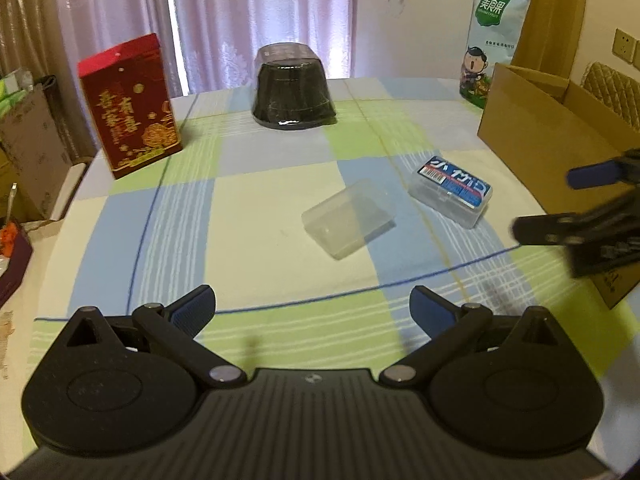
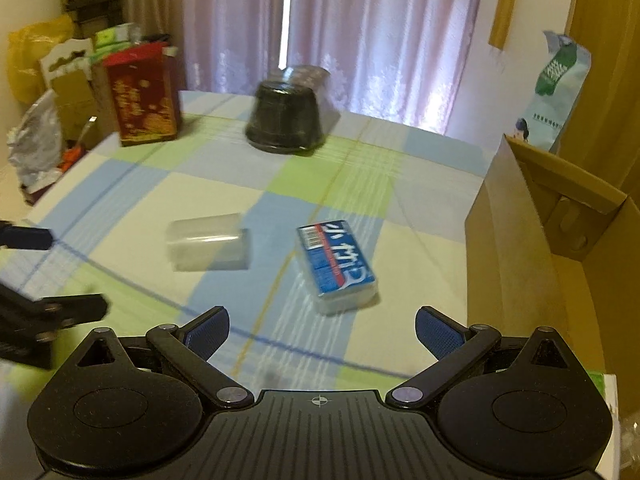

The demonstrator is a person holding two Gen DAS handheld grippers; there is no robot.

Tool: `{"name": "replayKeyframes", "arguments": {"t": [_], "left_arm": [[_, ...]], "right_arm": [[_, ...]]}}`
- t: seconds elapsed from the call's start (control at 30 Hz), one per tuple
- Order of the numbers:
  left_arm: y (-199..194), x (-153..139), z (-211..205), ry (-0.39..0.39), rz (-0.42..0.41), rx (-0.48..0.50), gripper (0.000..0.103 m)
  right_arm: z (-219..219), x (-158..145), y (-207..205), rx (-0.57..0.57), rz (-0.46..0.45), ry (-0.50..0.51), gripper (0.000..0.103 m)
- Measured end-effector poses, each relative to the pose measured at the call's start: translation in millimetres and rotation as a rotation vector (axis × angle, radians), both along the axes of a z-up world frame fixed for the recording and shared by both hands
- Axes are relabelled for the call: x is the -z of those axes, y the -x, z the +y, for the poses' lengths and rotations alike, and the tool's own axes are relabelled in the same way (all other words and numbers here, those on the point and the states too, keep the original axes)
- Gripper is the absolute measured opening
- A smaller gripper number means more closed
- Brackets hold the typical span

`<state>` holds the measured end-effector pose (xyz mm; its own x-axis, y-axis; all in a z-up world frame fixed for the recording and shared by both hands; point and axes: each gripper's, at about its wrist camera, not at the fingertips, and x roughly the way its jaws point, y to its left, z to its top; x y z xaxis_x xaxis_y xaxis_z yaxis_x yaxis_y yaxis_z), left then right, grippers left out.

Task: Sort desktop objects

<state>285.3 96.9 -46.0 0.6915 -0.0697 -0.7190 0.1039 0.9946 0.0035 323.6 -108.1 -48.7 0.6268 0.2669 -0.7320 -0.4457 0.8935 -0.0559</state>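
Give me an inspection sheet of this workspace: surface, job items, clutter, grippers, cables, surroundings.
Surface: checked tablecloth in blue, green and cream, lying flat.
Job's things: clear plastic box near the middle; blue-labelled plastic box beside it, apart from it; cardboard carton open at the table's right edge.
Clutter: red gift box upright at far left; wrapped black bowls, upside down at the far side; snack bag standing behind the carton.
Grippers: left gripper open, holding nothing; right gripper open, holding nothing, nearest the blue-labelled box.
Cables: nothing seen.
Surroundings: curtains behind the table; boxes and bags piled on the left.
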Motion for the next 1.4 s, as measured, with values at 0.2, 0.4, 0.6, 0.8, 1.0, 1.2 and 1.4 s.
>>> {"name": "replayKeyframes", "arguments": {"t": [0.2,0.4,0.6,0.8,1.0,1.2,1.4], "left_arm": [[-21.7,2.9,7.1,0.028,-0.021,-0.037,0.102],[-34.2,5.9,18.5,0.059,-0.01,-0.085,0.102],[-36.5,10.9,23.5,0.072,0.014,-0.095,0.102],[-36.0,14.1,21.0,0.048,0.021,-0.082,0.102],[-37.5,20.5,23.5,0.034,0.052,-0.074,0.102],[-39.5,28.3,27.9,0.038,0.091,-0.058,0.101],[-40.5,34.9,31.1,0.053,0.125,-0.039,0.101]], "right_arm": [[4.0,23.7,-34.4,0.04,0.03,0.015,0.091],[9.8,43.0,-62.4,0.06,0.046,0.034,0.091],[14.7,55.9,-75.9,0.041,0.058,0.079,0.065],[19.3,54.8,-74.8,-0.003,0.032,0.086,0.061],[36.4,56.4,-83.5,-0.094,0.004,0.081,0.061],[44.4,61.3,-64.2,-0.204,-0.012,0.067,0.061],[47.6,65.2,-29.3,-0.279,-0.016,0.046,0.061]]}}
